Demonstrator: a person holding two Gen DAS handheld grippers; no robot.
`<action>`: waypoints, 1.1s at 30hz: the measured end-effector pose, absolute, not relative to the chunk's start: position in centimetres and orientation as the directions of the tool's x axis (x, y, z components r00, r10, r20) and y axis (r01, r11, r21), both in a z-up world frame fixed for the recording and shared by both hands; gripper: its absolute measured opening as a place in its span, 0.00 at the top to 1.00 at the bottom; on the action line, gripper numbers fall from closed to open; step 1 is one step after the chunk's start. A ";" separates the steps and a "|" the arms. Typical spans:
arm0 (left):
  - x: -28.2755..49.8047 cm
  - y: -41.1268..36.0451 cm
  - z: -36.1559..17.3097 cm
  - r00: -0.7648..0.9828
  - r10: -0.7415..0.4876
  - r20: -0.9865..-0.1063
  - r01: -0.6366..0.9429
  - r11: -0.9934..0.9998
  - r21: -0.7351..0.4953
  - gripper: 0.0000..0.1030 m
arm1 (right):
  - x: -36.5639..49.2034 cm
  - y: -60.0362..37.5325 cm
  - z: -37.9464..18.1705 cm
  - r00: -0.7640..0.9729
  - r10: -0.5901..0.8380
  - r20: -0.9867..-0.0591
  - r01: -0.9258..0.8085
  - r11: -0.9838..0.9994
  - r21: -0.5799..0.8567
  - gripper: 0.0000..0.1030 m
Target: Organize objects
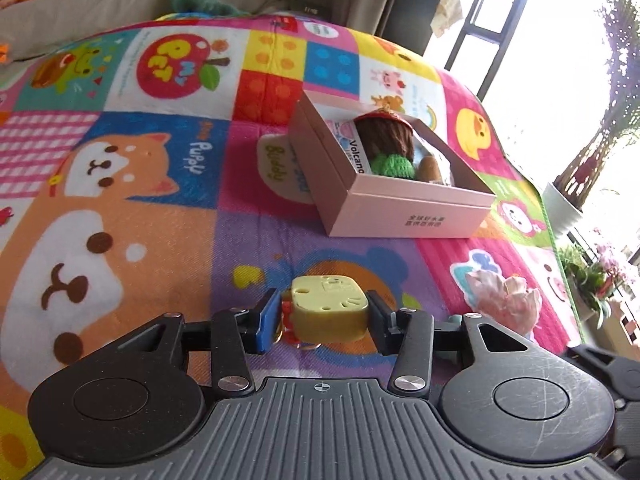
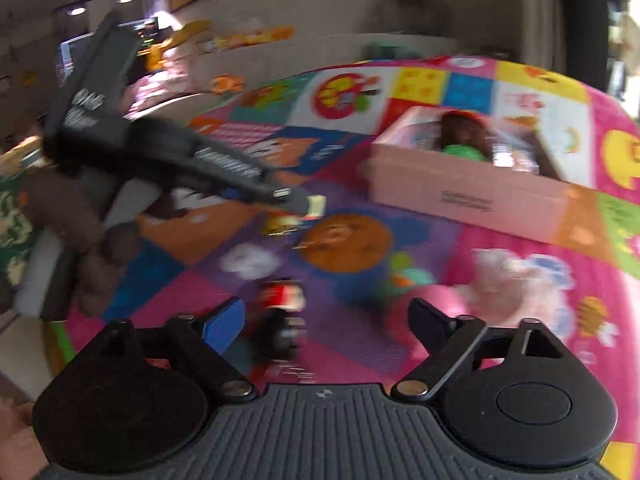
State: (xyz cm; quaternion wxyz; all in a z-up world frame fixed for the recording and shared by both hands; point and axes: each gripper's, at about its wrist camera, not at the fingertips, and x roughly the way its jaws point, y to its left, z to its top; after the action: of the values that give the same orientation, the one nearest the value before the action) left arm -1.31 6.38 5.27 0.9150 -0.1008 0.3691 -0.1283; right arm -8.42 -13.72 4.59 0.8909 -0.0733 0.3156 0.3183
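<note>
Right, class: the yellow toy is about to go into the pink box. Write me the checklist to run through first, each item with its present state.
1. Left gripper jaws clamp the yellow toy: ok.
2. Pink box has no lid on: ok.
3. Free room in the box beside the doll: cannot tell.
4. Play mat between toy and box bare: ok.
5. Right gripper holds nothing: ok.
6. Right wrist view sharp: not ok, blurred.

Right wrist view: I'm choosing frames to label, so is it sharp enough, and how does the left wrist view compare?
Right wrist view: smeared by motion blur; the pink box and the small red-and-black toy lack detail. Left wrist view: sharp, box print legible, yellow toy crisp, but the window is blown out; both show fisheye bending.
</note>
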 end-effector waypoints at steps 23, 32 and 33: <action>-4.8 4.9 3.3 0.603 -0.323 -0.729 0.277 0.942 -0.189 0.58 | -6.9 -17.1 6.5 0.627 0.406 -0.665 -0.518 0.855 0.034 0.82; -3.9 4.2 3.3 0.608 -0.308 -0.732 0.268 0.947 -0.175 0.58 | -8.4 -14.9 4.9 0.605 0.397 -0.690 -0.583 0.811 -0.045 0.55; -3.8 4.3 3.3 0.606 -0.312 -0.731 0.269 0.946 -0.182 0.58 | -8.5 -14.8 4.9 0.606 0.394 -0.691 -0.585 0.809 -0.052 0.53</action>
State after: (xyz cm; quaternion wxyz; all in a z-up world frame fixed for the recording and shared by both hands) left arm -3.84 4.33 3.27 0.8958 -0.0266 0.4129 -0.1621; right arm -8.51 -14.81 4.85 0.8854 -0.1376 0.3474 0.2766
